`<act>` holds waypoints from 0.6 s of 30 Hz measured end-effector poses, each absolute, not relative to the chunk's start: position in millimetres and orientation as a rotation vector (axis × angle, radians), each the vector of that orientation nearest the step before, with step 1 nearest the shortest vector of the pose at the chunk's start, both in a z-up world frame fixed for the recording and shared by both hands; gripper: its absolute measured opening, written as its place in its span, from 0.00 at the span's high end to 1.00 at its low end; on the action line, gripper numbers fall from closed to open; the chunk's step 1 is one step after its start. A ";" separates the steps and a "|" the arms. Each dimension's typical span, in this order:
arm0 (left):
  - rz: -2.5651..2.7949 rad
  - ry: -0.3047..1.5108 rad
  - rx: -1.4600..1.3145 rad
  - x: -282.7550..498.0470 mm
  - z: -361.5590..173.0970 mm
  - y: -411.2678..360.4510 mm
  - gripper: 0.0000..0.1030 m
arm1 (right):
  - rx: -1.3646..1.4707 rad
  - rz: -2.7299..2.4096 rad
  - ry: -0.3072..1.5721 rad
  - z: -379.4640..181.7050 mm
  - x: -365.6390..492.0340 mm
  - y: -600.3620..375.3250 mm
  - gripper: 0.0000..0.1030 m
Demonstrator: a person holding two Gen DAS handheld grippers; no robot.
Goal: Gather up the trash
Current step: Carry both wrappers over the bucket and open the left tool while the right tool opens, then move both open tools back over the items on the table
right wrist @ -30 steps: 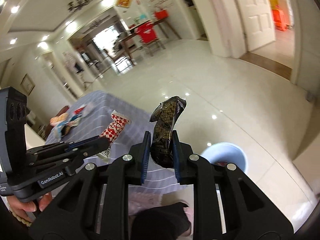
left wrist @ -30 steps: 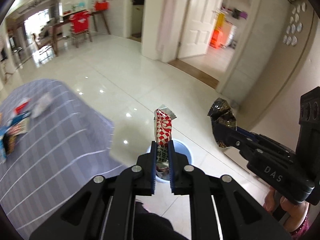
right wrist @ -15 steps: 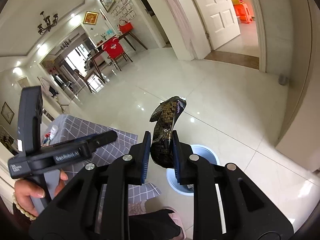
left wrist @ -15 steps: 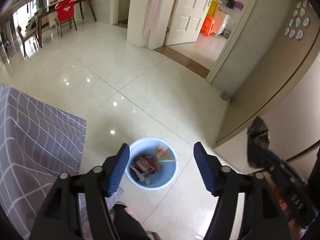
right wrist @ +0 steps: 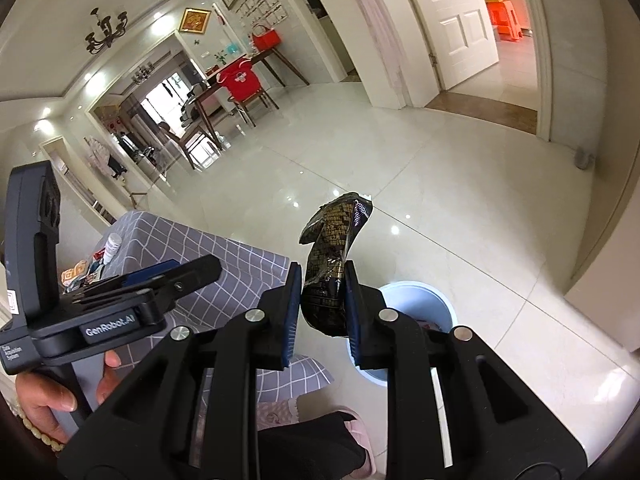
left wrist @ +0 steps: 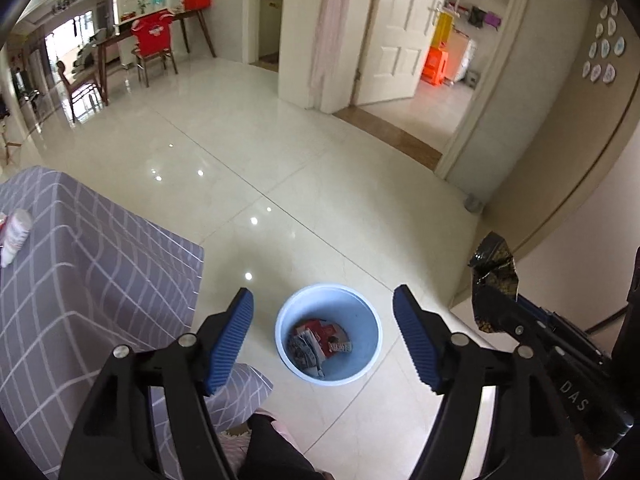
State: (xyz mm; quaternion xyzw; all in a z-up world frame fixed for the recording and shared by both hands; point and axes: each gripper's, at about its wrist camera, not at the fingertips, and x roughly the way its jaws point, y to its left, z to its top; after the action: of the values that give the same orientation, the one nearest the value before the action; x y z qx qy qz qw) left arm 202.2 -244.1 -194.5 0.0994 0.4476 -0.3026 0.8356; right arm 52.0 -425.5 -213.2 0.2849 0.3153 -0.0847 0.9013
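Dropped red packet from wide-open, empty left gripper (left wrist: 322,336) into bin (left wrist: 370,350); now centre right gripper (right wrist: 322,306), clamping black wrapper (right wrist: 330,264), above before releasing.

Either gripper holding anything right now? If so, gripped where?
The right gripper pinches the black snack wrapper by its lower end, the top sticking up. The left gripper is open and empty above the blue bin.

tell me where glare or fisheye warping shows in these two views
Left wrist view: bright ceiling-light spots glint on the glossy floor and door frames bow outward. Right wrist view: the same glints sit beside the black wrapper, and the corners are dark.
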 end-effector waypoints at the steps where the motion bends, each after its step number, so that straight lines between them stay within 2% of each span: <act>1: -0.626 0.937 0.204 203.2 -190.3 -240.1 0.31 | 0.585 -0.173 0.648 -211.6 54.0 -424.4 0.80; 3: -0.613 0.919 0.197 204.3 -184.2 -236.2 0.31 | 0.578 -0.170 0.638 -208.7 58.5 -422.6 0.80; 6: -0.586 0.887 0.197 206.9 -175.3 -228.5 0.28 | 0.564 -0.178 0.610 -206.4 66.4 -422.2 0.71; 7: -0.574 0.878 0.196 206.8 -173.3 -224.3 0.27 | 0.556 -0.188 0.600 -208.1 70.0 -423.0 0.47; 8: -0.565 0.876 0.195 207.8 -171.8 -222.2 0.27 | 0.554 -0.213 0.603 -211.7 73.9 -424.9 0.35; 18: -0.567 0.870 0.190 202.8 -158.0 -199.0 0.27 | 0.564 -0.221 0.613 -207.4 74.9 -413.4 0.35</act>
State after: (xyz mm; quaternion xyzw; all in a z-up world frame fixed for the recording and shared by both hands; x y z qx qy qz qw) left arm 202.8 -199.0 -158.0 0.0907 0.4152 -0.2707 0.8638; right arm 74.9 -413.4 -207.4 0.2734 0.2971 -0.1070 0.9086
